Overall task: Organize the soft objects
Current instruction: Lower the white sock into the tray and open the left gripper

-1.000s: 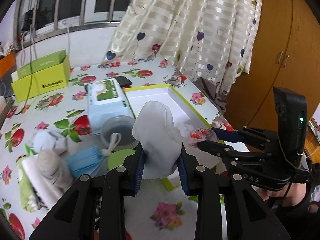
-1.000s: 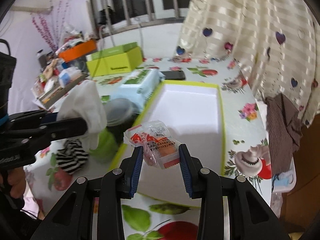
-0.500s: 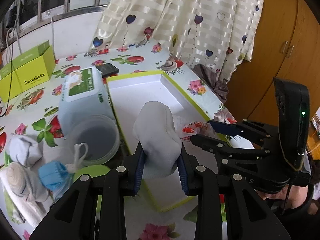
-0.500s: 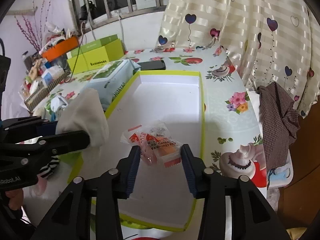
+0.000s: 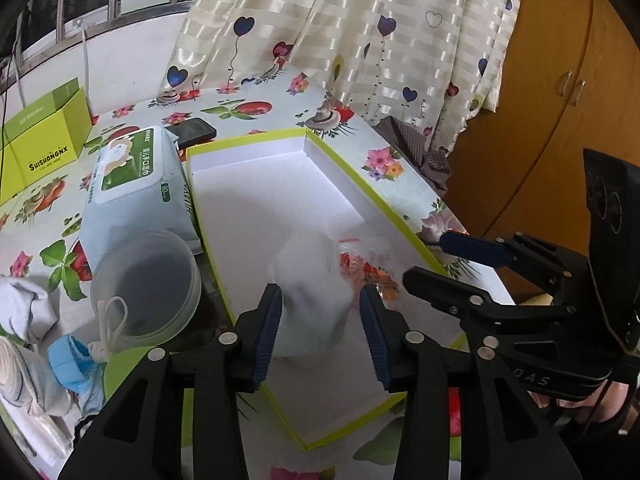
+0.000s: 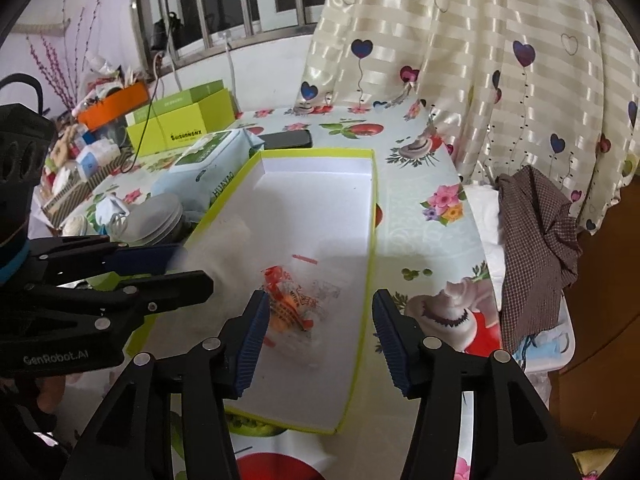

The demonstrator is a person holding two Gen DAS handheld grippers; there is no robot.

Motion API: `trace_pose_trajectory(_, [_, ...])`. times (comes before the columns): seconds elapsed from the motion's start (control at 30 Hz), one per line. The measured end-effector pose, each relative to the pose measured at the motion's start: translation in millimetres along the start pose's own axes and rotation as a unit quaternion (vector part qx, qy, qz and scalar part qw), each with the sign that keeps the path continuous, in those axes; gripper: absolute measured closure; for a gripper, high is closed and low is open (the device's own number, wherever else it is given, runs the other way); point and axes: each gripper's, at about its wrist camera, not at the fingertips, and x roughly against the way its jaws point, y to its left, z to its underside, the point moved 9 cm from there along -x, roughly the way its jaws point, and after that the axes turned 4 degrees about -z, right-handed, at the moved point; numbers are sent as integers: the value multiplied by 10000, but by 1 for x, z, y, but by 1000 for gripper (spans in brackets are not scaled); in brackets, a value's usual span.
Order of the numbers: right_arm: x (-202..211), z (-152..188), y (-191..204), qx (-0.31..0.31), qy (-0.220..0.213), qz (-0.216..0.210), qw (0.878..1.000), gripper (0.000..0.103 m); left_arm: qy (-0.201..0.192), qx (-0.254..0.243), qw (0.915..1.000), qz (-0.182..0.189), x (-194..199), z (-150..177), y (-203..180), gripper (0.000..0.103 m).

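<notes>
Both grippers are spread open; white sock stands upright in the tray, beside the snack packet.

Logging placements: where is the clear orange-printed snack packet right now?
The clear orange-printed snack packet lies on the white floor of the green-rimmed box, between the open right gripper's fingers, beside the white sock.

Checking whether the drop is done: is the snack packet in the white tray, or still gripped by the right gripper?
In the tray. The snack packet lies on the white tray floor, and the right gripper is open around it, jaws spread, not pinching.
</notes>
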Motion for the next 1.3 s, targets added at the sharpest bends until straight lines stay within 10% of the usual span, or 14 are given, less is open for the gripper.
trace_pose_trajectory(1.3, [63, 26, 143, 797, -66, -381, 9961, 50, -747, 605, 9953, -149, 137, 78, 56, 61])
